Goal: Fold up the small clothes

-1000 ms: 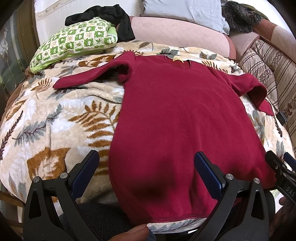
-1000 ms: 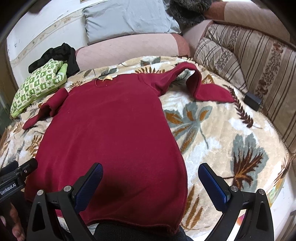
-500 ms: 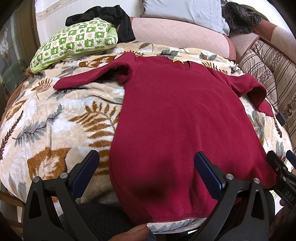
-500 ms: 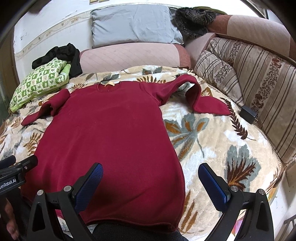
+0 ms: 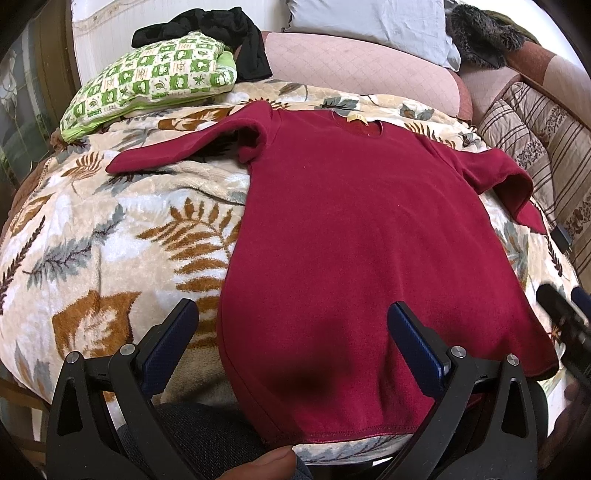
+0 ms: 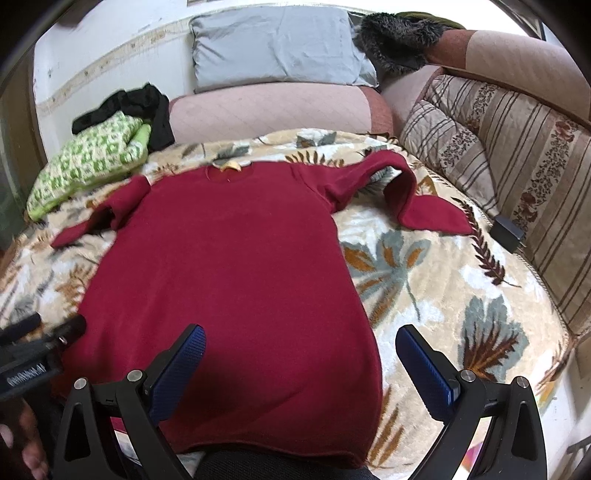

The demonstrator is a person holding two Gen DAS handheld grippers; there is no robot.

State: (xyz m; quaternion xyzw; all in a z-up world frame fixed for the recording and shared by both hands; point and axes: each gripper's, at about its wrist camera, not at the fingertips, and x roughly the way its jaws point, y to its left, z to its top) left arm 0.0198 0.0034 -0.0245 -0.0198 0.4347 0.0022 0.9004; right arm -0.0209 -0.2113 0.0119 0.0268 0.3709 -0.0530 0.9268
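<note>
A dark red long-sleeved top (image 5: 354,229) lies flat, front side down or up I cannot tell, on a leaf-patterned blanket (image 5: 96,236), neck away from me; it also shows in the right wrist view (image 6: 229,266). Its left sleeve (image 5: 177,151) stretches out to the left and its right sleeve (image 6: 410,199) is bent over on itself. My left gripper (image 5: 291,325) is open and empty above the hem's left part. My right gripper (image 6: 299,350) is open and empty above the hem's right edge.
A green checked folded cloth (image 5: 151,81) and a black garment (image 5: 221,33) lie at the back left. A grey pillow (image 6: 277,44), pink cushions (image 6: 269,110) and striped cushions (image 6: 498,147) ring the blanket. A small black box (image 6: 508,232) lies at the right edge.
The right gripper's view has risen and pulled back a little, showing more of the pillows. The left gripper has shifted slightly. The top has not moved.
</note>
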